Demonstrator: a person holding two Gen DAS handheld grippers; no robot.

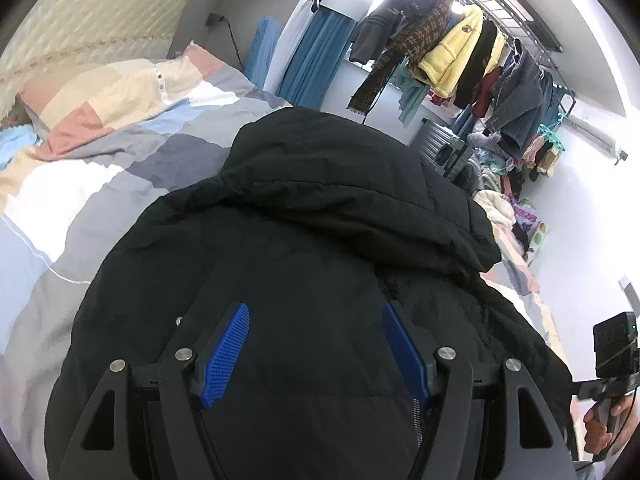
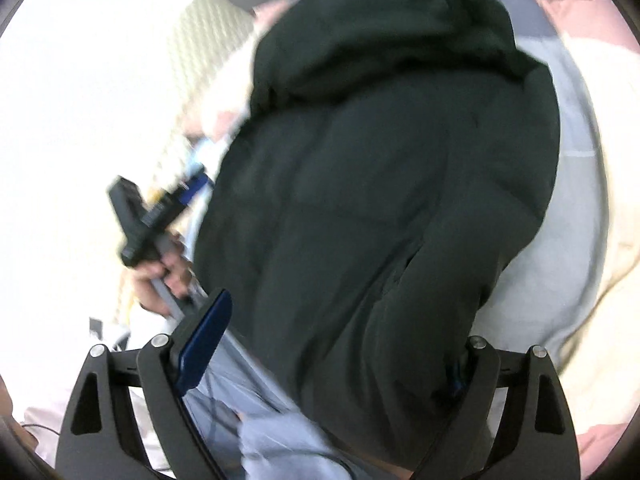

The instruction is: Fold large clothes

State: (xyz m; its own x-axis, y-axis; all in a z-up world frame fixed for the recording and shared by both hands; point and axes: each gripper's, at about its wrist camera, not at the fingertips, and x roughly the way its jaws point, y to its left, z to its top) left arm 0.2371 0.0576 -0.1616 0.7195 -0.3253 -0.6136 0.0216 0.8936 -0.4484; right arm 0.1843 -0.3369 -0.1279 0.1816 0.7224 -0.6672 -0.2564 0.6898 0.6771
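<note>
A black padded jacket with a hood [image 1: 320, 240] lies spread on the bed, hood toward the far end. My left gripper [image 1: 315, 312] hangs over its lower half, blue pads [image 1: 228, 352] apart and nothing pinched between them. In the right wrist view the same jacket [image 2: 380, 180] fills the middle, blurred. My right gripper [image 2: 344, 320] stands wide open over the jacket's edge; its left pad [image 2: 204, 340] shows and jacket fabric hides the right one. A hand holds the left gripper [image 2: 160, 208] at the jacket's left side. The right gripper's body [image 1: 612, 344] shows at the far right.
A patchwork quilt [image 1: 100, 152] covers the bed, with a padded headboard [image 1: 80, 12] at the far left. A rail of hanging clothes [image 1: 460, 52] runs along the wall at right. Below it stand a grey suitcase [image 1: 436, 140] and a heap of clothes [image 1: 500, 200].
</note>
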